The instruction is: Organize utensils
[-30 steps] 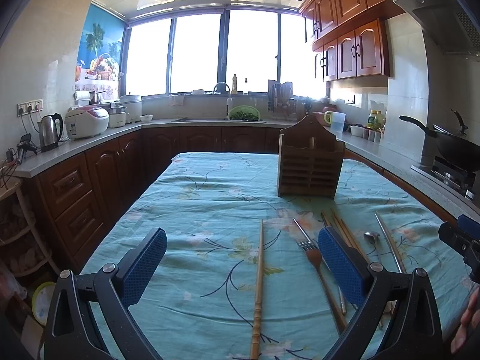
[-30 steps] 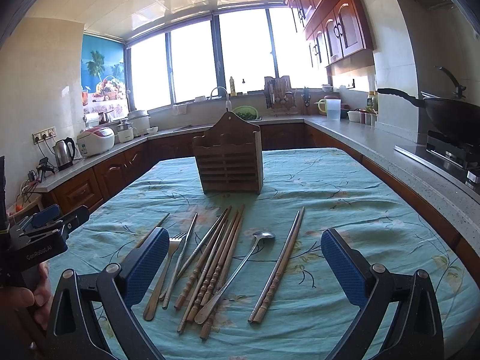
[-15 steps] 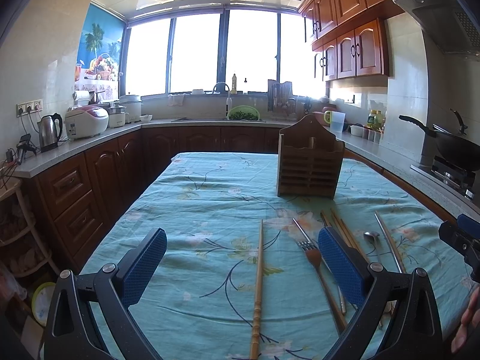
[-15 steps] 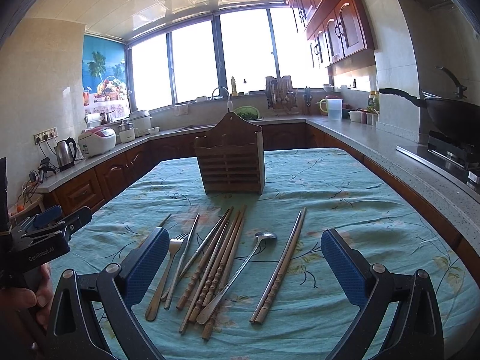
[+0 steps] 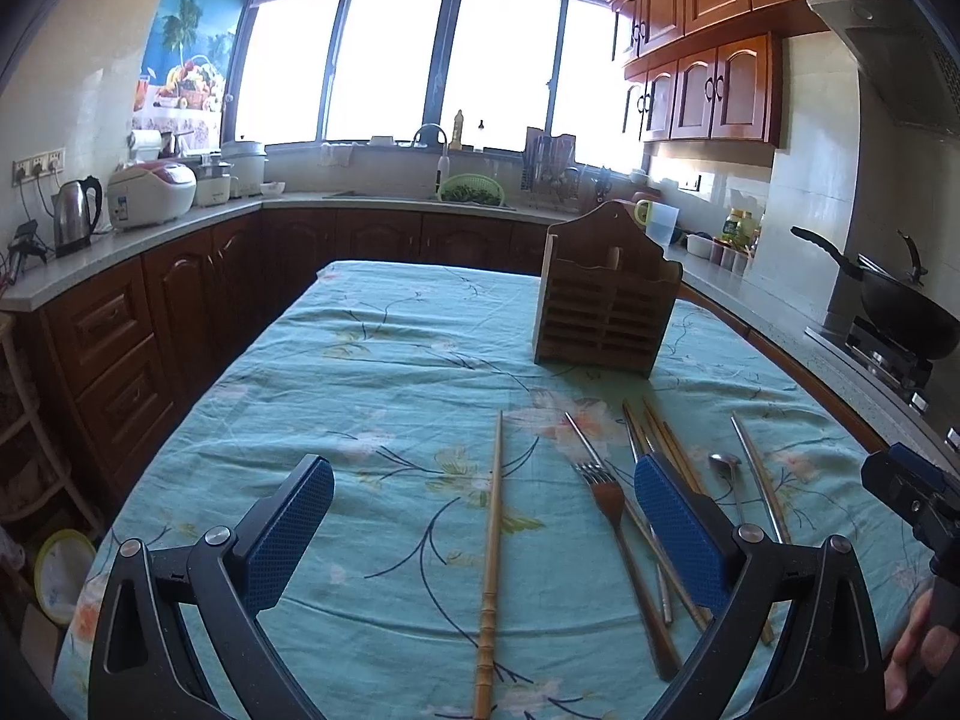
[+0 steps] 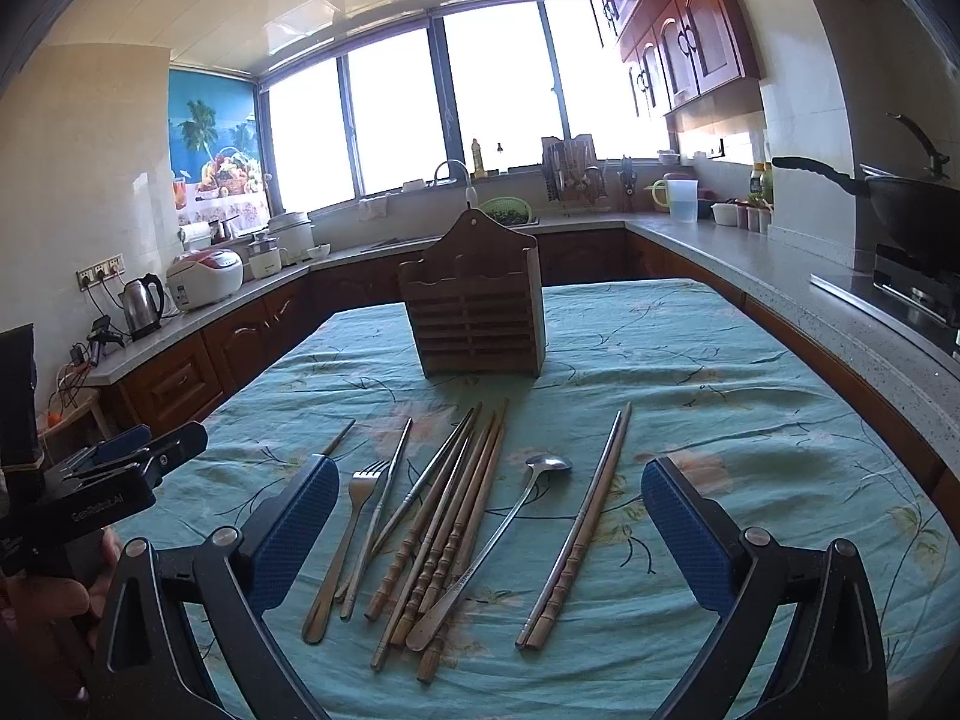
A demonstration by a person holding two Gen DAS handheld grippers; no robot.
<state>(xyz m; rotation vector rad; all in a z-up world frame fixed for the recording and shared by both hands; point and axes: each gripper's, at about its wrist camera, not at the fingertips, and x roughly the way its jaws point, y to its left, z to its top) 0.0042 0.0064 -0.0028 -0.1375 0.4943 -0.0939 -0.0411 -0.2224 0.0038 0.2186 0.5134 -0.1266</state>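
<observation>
Above the tablecloth [image 6: 750, 372] I hold both claws, left gripper [image 5: 483, 507] and right gripper [image 6: 489, 501], spread wide and empty; chopsticks [image 6: 456, 516], fork [image 6: 351, 516] and spoon [image 6: 498, 534] lie before the wooden holder [image 6: 474, 312].

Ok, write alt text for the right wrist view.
The open right claw hovers over utensils lying loose on a teal floral tablecloth: a fork, a bundle of wooden chopsticks, a long spoon and another chopstick pair. A slatted wooden holder stands upright beyond them.
</observation>
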